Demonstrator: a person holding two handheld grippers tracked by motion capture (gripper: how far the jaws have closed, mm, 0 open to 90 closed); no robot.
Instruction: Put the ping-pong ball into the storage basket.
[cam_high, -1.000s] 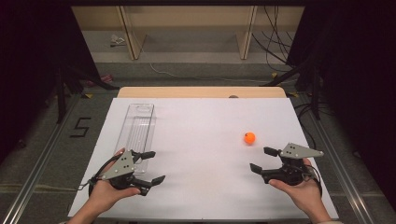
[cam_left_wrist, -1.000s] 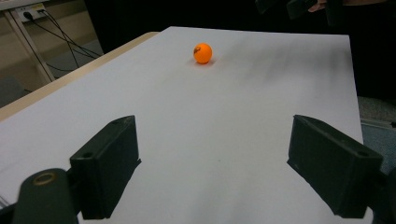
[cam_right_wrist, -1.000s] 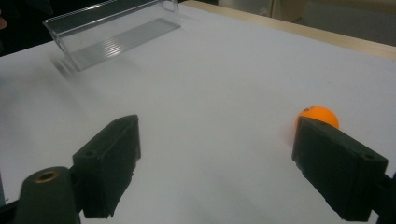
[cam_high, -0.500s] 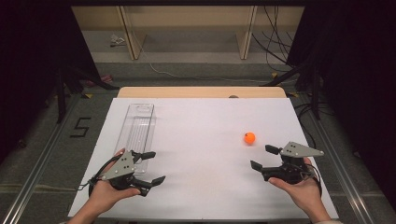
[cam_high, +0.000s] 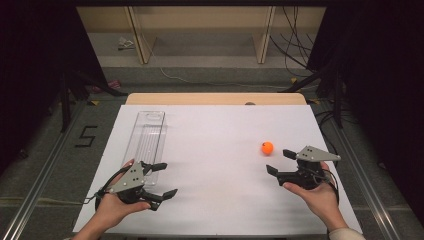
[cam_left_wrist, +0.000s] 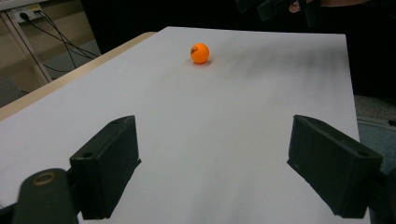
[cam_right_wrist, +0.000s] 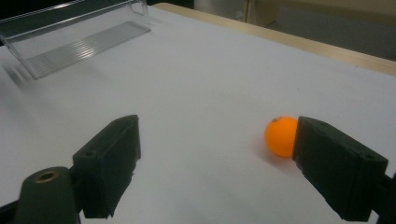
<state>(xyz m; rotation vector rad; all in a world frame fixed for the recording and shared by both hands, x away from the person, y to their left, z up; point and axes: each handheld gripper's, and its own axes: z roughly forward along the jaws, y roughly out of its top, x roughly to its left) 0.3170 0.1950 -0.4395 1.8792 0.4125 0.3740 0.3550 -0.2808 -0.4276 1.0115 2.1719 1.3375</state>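
While we hold both tools low over the white table (cam_high: 215, 150), our right gripper (cam_high: 278, 162) sits slightly nearer the orange ball (cam_high: 267, 147) than before, jaws spread wide, left gripper (cam_high: 162, 179) unchanged, equally agape, beside the clear plastic tray (cam_high: 147, 137).

In your right gripper view, the right-hand jaw hides one edge of the orange ball (cam_right_wrist: 279, 135), and the clear plastic tray (cam_right_wrist: 79, 35) runs off the top left corner. The dark mark on the ball is too small to read.
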